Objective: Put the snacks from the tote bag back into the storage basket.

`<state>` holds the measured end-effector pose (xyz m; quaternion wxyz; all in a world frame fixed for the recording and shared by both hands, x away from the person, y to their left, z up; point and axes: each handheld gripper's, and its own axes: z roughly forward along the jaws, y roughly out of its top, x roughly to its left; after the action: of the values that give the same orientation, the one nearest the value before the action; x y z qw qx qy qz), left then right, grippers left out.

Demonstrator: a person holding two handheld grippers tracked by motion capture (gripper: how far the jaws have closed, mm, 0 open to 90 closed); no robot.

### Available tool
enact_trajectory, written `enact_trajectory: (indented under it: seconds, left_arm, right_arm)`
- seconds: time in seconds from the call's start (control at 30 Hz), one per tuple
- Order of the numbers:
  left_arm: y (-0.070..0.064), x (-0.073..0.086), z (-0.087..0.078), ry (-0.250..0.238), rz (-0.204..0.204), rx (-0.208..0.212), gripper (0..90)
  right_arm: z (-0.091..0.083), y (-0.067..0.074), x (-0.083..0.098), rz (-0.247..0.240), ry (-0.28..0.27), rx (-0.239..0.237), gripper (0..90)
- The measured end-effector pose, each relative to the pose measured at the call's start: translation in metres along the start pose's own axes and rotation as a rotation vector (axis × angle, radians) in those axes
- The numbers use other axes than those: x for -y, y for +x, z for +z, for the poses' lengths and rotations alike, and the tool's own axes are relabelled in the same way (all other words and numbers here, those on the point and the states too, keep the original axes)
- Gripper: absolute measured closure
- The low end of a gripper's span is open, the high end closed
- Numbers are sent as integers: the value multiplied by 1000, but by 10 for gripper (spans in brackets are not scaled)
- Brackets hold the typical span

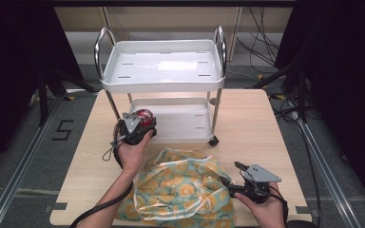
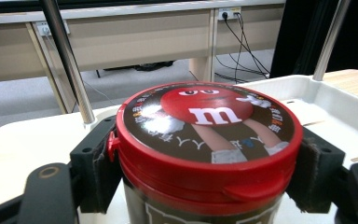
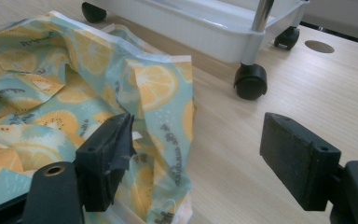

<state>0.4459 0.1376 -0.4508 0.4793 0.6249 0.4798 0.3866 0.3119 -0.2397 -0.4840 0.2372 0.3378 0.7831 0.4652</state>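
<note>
My left gripper (image 1: 140, 124) is shut on a candy jar (image 2: 209, 154) with a red lid printed with a red cartoon figure. In the high view the jar (image 1: 143, 115) is held at the left front of the white cart's lower tray (image 1: 190, 124). A fruit-print bag (image 1: 183, 187) in teal and orange lies crumpled on the table's near side. My right gripper (image 1: 235, 175) is open at the bag's right edge. In the right gripper view the bag (image 3: 65, 93) lies by the left jaw and the gap (image 3: 196, 158) holds nothing.
A white two-tier cart (image 1: 164, 66) with chrome handles stands on the wooden table (image 1: 252, 123); its black caster (image 3: 250, 81) sits close ahead of my right gripper. Cables run over the floor at the right. Bare tabletop lies right of the bag.
</note>
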Motion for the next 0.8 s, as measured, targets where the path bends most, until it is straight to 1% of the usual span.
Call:
enact_trajectory:
  seconds: [0.03,0.07,0.1,0.17,0.23,0.27,0.4,0.43,0.47,0.5,0.53,0.63,0.67,0.7,0.73,0.77,0.8]
  left_arm:
    - [-1,0,0,-5,1,-2,233]
    - [-2,0,0,-9,-8,1,233]
    - [-3,0,1,-23,-31,9,233]
    - [-4,-1,1,-24,-33,9,233]
    - [-4,-1,2,-24,-35,11,233]
    - [-5,-1,2,-23,-34,12,233]
    - [-6,-2,2,-22,-32,14,233]
    - [-6,-2,2,-22,-33,15,233]
    - [-6,-2,3,-23,-34,16,233]
    - [-7,-2,3,-22,-32,16,233]
    - [-7,-2,3,-18,-46,20,233]
    - [-7,-2,4,-13,-44,21,233]
    - [-6,-2,4,1,-28,14,233]
    - [-5,-2,4,5,-16,12,233]
    - [-5,-2,4,3,-17,11,233]
    - [-5,-2,4,4,-18,11,233]
    - [-5,-2,5,4,-19,10,233]
  right_arm:
    - [0,0,0,0,-1,1,264]
    - [0,1,0,5,3,-1,264]
    - [0,1,0,1,1,-2,264]
    - [1,1,0,0,1,-2,264]
    - [1,-1,0,-23,-12,0,264]
    - [0,0,0,-5,2,-5,264]
    - [1,0,0,-8,0,-4,264]
    - [0,1,0,0,7,-8,264]
    - [1,-1,0,-23,-11,0,263]
    - [1,-1,0,-23,-11,-1,263]
    - [1,-1,0,-24,-11,-1,263]
    - [1,0,0,-6,2,-6,263]
    - [-1,3,0,42,16,-4,263]
    - [-1,3,0,39,14,-3,263]
    - [-1,2,0,28,6,2,263]
    - [0,-1,0,-7,-5,1,263]
    - [0,-1,0,-11,-8,3,263]
